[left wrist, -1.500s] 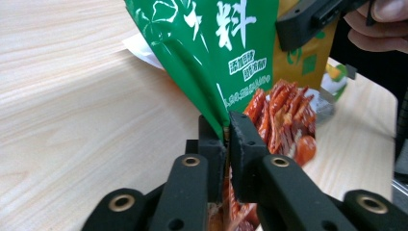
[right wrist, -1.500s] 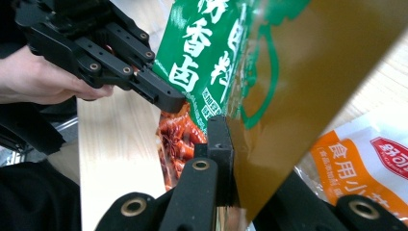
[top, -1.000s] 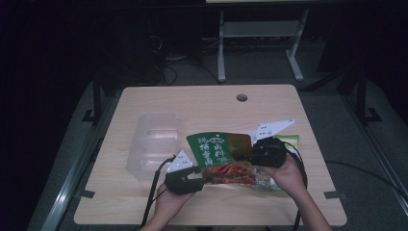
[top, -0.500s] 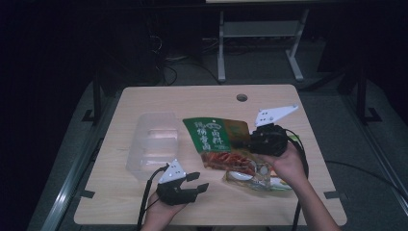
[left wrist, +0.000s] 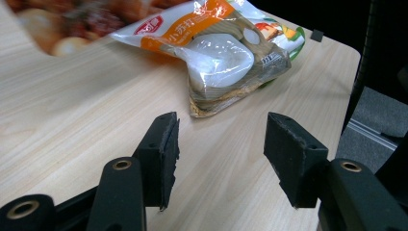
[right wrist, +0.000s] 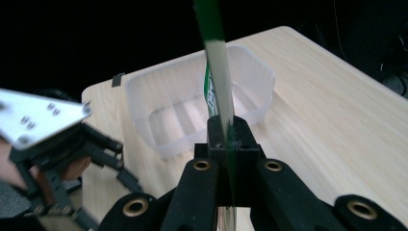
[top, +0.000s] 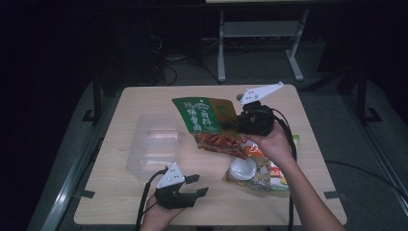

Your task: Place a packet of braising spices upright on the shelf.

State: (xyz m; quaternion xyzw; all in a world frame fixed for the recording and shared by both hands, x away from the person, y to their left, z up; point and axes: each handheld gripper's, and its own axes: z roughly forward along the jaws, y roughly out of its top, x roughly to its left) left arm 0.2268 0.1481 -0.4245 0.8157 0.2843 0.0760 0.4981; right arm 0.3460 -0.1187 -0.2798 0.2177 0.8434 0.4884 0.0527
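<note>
My right gripper (top: 236,124) is shut on the edge of a green and red snack packet (top: 206,121) and holds it in the air above the table's middle. In the right gripper view the packet (right wrist: 217,62) stands edge-on, pinched between the closed jaws of that gripper (right wrist: 226,139). A second packet with an orange label and white dumplings (top: 254,171) lies flat on the table under the right forearm. My left gripper (top: 196,185) rests near the front edge; its jaws have just been opening and nothing is between them. In the left gripper view they (left wrist: 220,144) face the dumpling packet (left wrist: 222,57).
A clear plastic tub (top: 155,144) stands on the left half of the wooden table (top: 144,98); in the right gripper view the tub (right wrist: 192,106) lies beyond the jaws. Cables trail from both grippers. A metal stand (top: 260,33) is on the dark floor behind.
The right gripper has lifted the green and red packet up and away from the dumpling packet. The left gripper has let go, drawn back toward the front edge and opened wider.
</note>
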